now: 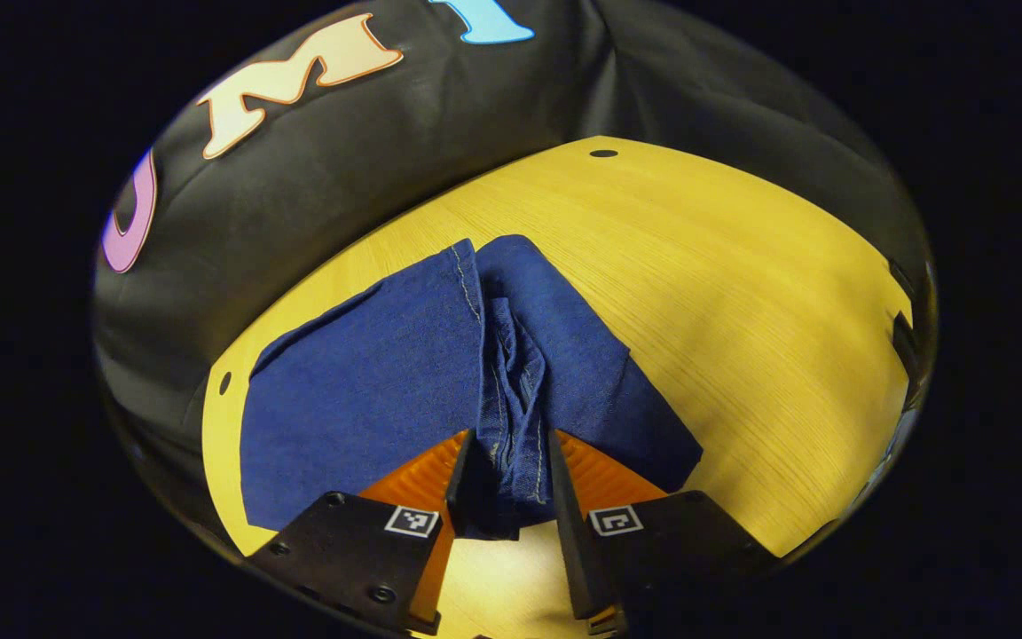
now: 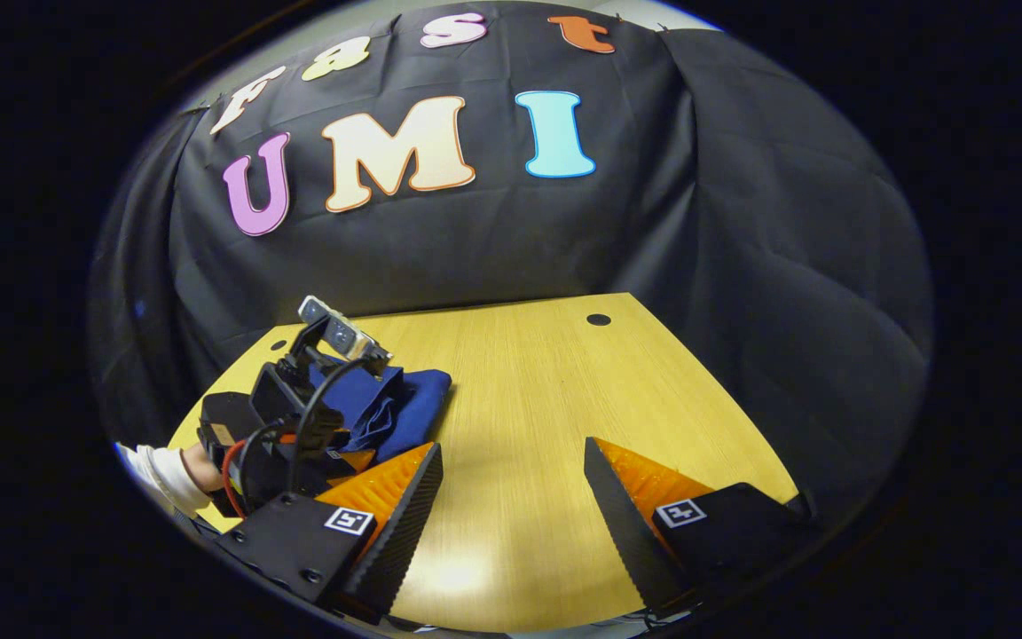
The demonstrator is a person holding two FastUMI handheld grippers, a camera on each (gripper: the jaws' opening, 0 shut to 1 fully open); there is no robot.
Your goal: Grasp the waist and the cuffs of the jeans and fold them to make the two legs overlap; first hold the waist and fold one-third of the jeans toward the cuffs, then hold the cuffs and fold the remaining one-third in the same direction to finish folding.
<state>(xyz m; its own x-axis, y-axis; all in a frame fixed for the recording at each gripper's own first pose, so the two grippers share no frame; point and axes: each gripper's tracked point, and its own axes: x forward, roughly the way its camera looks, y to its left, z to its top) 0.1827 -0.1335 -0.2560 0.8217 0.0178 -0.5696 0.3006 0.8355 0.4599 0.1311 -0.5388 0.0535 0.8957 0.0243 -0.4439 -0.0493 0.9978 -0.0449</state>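
Observation:
The dark blue jeans (image 1: 369, 390) lie folded into a compact bundle on the yellow wooden table (image 1: 742, 302). In the left gripper view my left gripper (image 1: 508, 448) is shut on a bunched, stitched fold of the jeans, which stands up between its two orange-backed fingers. The right gripper view looks across the table: my right gripper (image 2: 511, 461) hangs open over bare wood with nothing between its fingers. The left gripper (image 2: 298, 417) shows there at the left, held by a hand in a white sleeve, with the jeans (image 2: 404, 399) under and beyond it.
Black cloth (image 2: 742, 266) walls the booth behind and to the right of the table. Small dark holes (image 2: 598, 319) mark the tabletop near its far edge. Bare wood (image 2: 520, 382) stretches to the right of the jeans.

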